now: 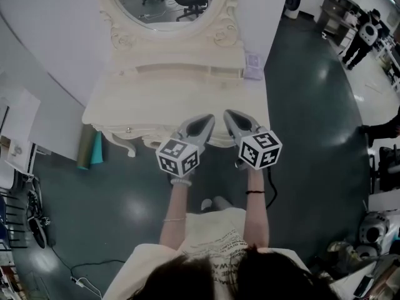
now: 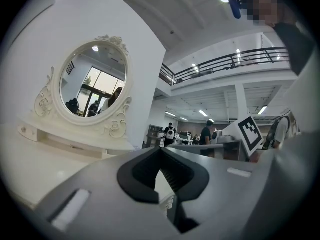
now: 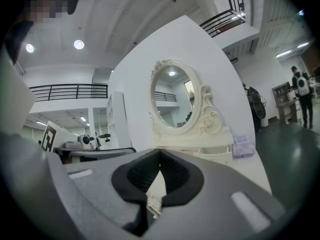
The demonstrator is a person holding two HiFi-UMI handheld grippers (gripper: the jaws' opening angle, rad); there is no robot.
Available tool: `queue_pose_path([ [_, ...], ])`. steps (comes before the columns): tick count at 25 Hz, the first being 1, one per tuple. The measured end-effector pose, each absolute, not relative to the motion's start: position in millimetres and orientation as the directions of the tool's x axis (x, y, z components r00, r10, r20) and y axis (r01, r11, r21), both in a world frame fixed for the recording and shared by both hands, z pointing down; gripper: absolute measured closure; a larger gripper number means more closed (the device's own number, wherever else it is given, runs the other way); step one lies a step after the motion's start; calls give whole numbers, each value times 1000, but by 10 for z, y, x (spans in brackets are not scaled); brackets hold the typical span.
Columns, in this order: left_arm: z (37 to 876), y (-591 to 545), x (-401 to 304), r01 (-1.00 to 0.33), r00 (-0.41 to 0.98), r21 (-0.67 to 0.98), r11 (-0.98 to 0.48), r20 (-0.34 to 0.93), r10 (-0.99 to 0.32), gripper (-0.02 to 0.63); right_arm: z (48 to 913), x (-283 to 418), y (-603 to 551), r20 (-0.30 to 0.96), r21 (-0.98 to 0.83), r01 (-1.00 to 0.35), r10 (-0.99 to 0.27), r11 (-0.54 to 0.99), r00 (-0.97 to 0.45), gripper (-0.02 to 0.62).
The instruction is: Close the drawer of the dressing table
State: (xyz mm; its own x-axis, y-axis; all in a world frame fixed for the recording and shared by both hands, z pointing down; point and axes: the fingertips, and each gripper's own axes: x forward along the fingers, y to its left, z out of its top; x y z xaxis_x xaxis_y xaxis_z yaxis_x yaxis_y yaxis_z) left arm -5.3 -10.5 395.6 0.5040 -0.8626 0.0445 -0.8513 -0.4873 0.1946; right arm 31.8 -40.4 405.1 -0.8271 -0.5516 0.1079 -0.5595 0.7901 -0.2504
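The cream dressing table (image 1: 150,99) with its oval mirror (image 1: 164,2) stands in front of me against a white wall. Both grippers are level and side by side at the middle of its front edge, pointing at it. The left gripper (image 1: 209,117) (image 2: 160,150) is shut, fingertips together and nothing between them. The right gripper (image 1: 228,113) (image 3: 160,152) is shut and empty too. Below each pair of tips a bit of carved cream trim (image 2: 167,204) (image 3: 152,204) shows. In the head view the grippers hide the drawer front, and I cannot tell how far in it sits.
A small lilac box (image 1: 252,66) (image 3: 243,145) lies on the tabletop's right rear corner. A teal roll (image 1: 97,149) leans by the table's left leg. People (image 1: 362,39) stand far off at the right. A metal rack (image 1: 15,224) and a cable are on the floor to my left.
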Motion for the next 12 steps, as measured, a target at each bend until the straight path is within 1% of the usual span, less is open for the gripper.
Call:
queue_pose_path([
  [12, 4053, -551, -66, -863, 477, 224, -453, 63, -877, 607, 4131, 306, -854, 134, -268, -533, -517, 802, -845, 592],
])
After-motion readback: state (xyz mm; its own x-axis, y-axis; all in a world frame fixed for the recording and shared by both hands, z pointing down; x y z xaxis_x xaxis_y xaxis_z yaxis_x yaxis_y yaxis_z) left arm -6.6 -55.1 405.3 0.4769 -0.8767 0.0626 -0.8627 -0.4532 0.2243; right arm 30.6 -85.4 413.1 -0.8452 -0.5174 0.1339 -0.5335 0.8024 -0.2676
